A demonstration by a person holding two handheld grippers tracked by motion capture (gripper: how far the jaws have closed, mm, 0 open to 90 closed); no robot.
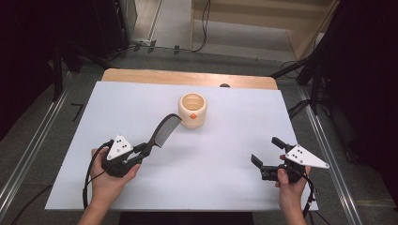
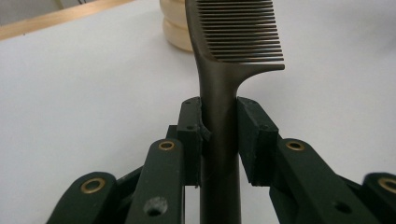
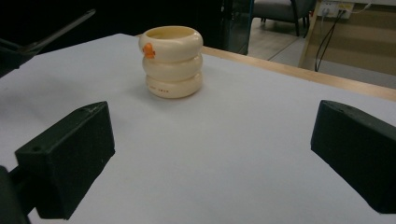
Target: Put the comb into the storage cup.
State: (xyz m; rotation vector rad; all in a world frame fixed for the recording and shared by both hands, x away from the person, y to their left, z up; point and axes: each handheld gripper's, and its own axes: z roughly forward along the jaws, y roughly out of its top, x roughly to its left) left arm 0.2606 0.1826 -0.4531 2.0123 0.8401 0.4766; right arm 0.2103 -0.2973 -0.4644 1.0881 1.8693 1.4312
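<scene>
A dark comb (image 1: 162,132) is held off the table by its handle, teeth end pointing toward the cream ribbed cup (image 1: 192,109). My left gripper (image 1: 142,151) is shut on the comb handle; in the left gripper view both pads press the handle of the comb (image 2: 219,126), with the cup (image 2: 177,25) just behind the teeth. My right gripper (image 1: 266,152) hovers at the table's right, its jaws wide apart with nothing between them. In the right gripper view the cup (image 3: 172,60) stands upright ahead, an orange mark on its side, between the fingertips (image 3: 70,154).
A white sheet (image 1: 225,154) covers the wooden table (image 1: 187,77), whose bare edge shows at the back. Dark stands and cables line the floor on both sides. Each hand grips its tool near the front edge.
</scene>
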